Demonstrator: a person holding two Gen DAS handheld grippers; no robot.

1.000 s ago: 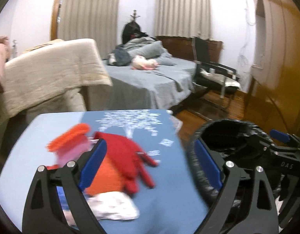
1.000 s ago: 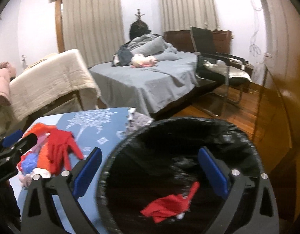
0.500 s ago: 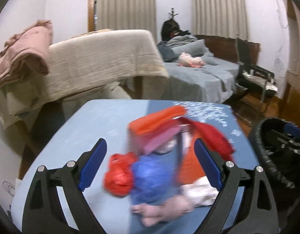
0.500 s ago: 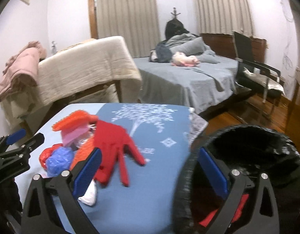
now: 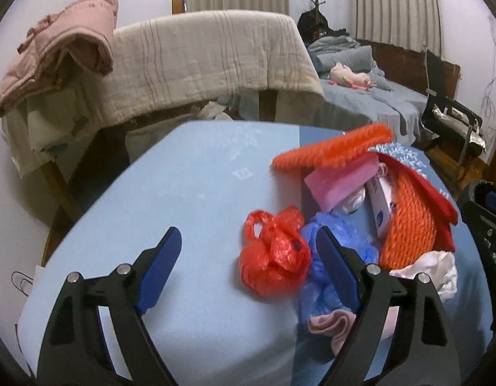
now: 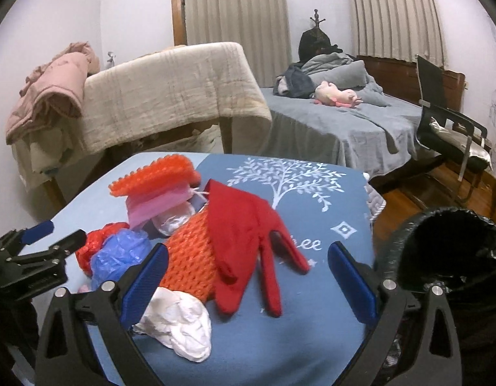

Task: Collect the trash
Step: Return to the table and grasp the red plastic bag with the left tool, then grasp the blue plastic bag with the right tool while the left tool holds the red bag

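Left tongs point(image 5: 248, 257) shifted left, crumpled red bag point(image 5: 273, 260)

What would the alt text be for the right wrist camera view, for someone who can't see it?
The open right gripper hovers over a blue tablecloth with a pile of items: a red glove, an orange knitted piece, white crumpled plastic and a blue bag. A black-lined trash bin stands at right.

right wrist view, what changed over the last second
The right gripper swung left, from over the black-lined bin to above the red glove and the trash pile. The left gripper also swung left, toward the red plastic bag. Both are open and empty as before; the pile has not moved.
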